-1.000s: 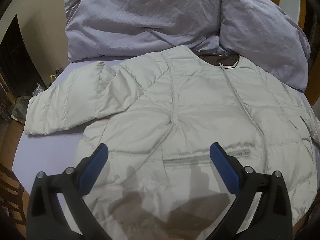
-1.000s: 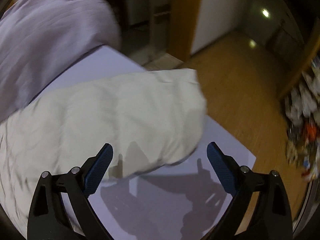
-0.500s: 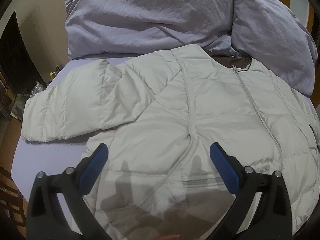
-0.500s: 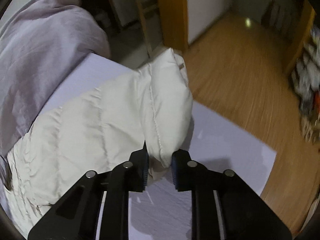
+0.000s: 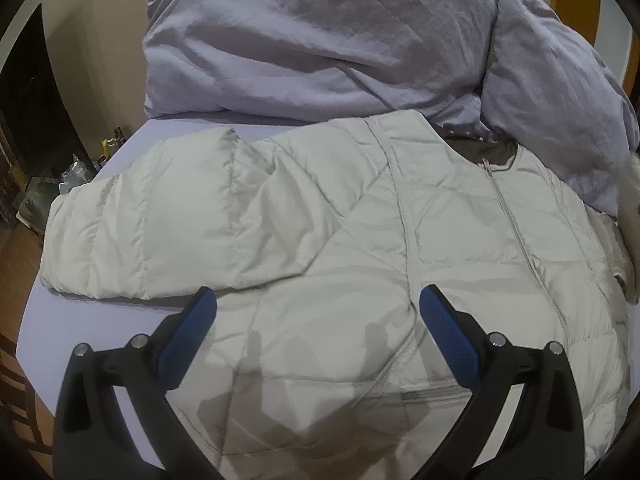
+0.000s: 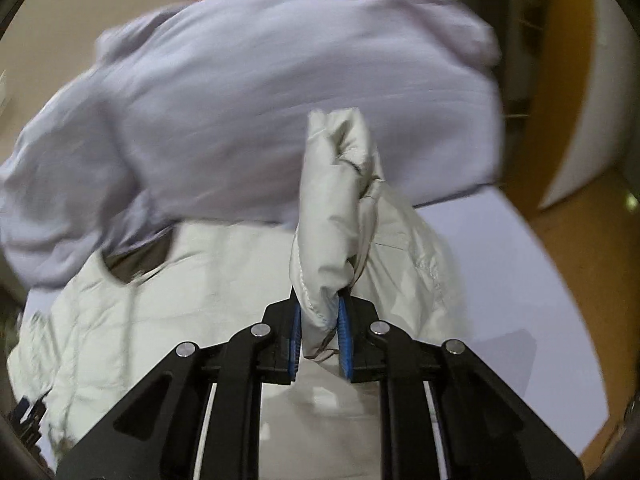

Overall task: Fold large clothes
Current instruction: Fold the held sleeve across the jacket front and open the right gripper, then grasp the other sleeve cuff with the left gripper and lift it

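Observation:
A cream puffer jacket point(image 5: 360, 248) lies front up and zipped on a lavender bed sheet point(image 5: 68, 336), its left sleeve point(image 5: 132, 232) stretched out to the left. My left gripper point(image 5: 316, 312) is open and hovers over the jacket's lower left body, holding nothing. My right gripper point(image 6: 320, 320) is shut on the cuff of the jacket's right sleeve point(image 6: 336, 208) and holds it lifted above the jacket body point(image 6: 192, 300). The raised sleeve also shows at the right edge of the left wrist view point(image 5: 630, 184).
A crumpled lavender duvet point(image 5: 340, 36) is heaped along the far side of the bed, touching the jacket's collar. It fills the top of the right wrist view point(image 6: 260, 100). Wooden floor point(image 6: 576, 208) and an orange door frame point(image 6: 528, 160) lie beyond the bed's right edge.
My right gripper closed on the right sleeve's cuff, lifted it and swung it inward toward the jacket body. My left gripper moved forward and left over the jacket, staying open.

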The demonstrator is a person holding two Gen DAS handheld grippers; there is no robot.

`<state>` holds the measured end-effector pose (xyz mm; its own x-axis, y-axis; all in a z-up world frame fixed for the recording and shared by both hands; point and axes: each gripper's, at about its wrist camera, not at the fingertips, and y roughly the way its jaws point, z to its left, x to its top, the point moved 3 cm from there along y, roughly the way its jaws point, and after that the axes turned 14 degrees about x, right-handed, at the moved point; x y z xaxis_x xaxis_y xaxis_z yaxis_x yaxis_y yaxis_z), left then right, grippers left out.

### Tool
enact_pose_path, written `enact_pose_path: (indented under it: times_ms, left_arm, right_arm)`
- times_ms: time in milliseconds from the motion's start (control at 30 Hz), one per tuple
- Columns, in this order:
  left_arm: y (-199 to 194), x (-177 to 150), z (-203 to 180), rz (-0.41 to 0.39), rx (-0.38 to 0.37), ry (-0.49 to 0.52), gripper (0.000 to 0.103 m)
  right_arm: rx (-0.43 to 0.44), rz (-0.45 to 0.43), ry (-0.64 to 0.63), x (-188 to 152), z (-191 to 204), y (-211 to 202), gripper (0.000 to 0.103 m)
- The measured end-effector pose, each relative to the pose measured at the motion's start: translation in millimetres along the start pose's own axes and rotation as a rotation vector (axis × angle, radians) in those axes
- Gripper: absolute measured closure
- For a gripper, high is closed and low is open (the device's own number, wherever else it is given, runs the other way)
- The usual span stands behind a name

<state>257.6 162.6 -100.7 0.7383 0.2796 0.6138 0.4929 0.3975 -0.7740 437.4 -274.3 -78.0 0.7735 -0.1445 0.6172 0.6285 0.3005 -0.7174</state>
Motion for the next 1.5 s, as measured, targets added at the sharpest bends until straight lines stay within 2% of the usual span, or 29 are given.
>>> enact_pose_path:
  times_ms: [200, 367, 567, 700, 733, 800, 833, 867, 933, 1000, 1167, 1267, 1333, 1433, 1500]
  left_arm:
    - [0, 6, 14, -0.012, 0.002, -0.023, 0.002]
    - [4, 11, 24, -0.015, 0.009, -0.040, 0.002]
    - [9, 16, 33, -0.015, 0.027, -0.056, 0.002]
    - [13, 18, 38, -0.011, 0.040, -0.063, 0.002]
    - [14, 19, 39, -0.011, 0.045, -0.064, 0.002]
    - [16, 20, 43, -0.010, 0.055, -0.068, 0.002]
    - [18, 21, 45, -0.007, 0.062, -0.072, 0.002]
    - [19, 21, 48, -0.005, 0.068, -0.077, 0.002]
    - [21, 22, 54, 0.000, 0.080, -0.087, 0.002]
    - [24, 24, 60, 0.006, 0.096, -0.096, 0.002]
    - [28, 24, 78, 0.015, 0.126, -0.130, 0.002]
    - [31, 23, 93, 0.025, 0.150, -0.155, 0.002]
    - [33, 22, 106, 0.033, 0.167, -0.176, 0.002]
    - [38, 21, 130, 0.043, 0.204, -0.209, 0.002]
    - [42, 21, 147, 0.052, 0.220, -0.235, 0.002]
  right_arm:
    - [0.155, 0.131, -0.100, -25, 87, 56, 0.087]
    - [0.264, 0.215, -0.155, -52, 149, 83, 0.087]
    - [0.306, 0.274, -0.194, -73, 194, 107, 0.087]
    - [0.278, 0.368, -0.271, -96, 204, 131, 0.083]
    - [0.274, 0.379, -0.282, -99, 204, 133, 0.078]
    - [0.301, 0.359, -0.280, -94, 203, 125, 0.057]
    - [0.309, 0.323, -0.273, -87, 201, 118, 0.039]
    - [0.301, 0.274, -0.268, -78, 197, 110, 0.033]
    - [0.287, 0.209, -0.248, -65, 189, 103, 0.033]
    - [0.242, 0.187, -0.216, -56, 178, 107, 0.033]
    - [0.125, 0.246, -0.235, -67, 169, 138, 0.033]
    - [0.076, 0.290, -0.258, -84, 171, 155, 0.027]
    - [0.039, 0.280, -0.298, -95, 175, 161, 0.025]
    - [0.020, 0.271, -0.328, -101, 179, 165, 0.024]
    - [0.035, 0.313, -0.310, -97, 178, 166, 0.024]
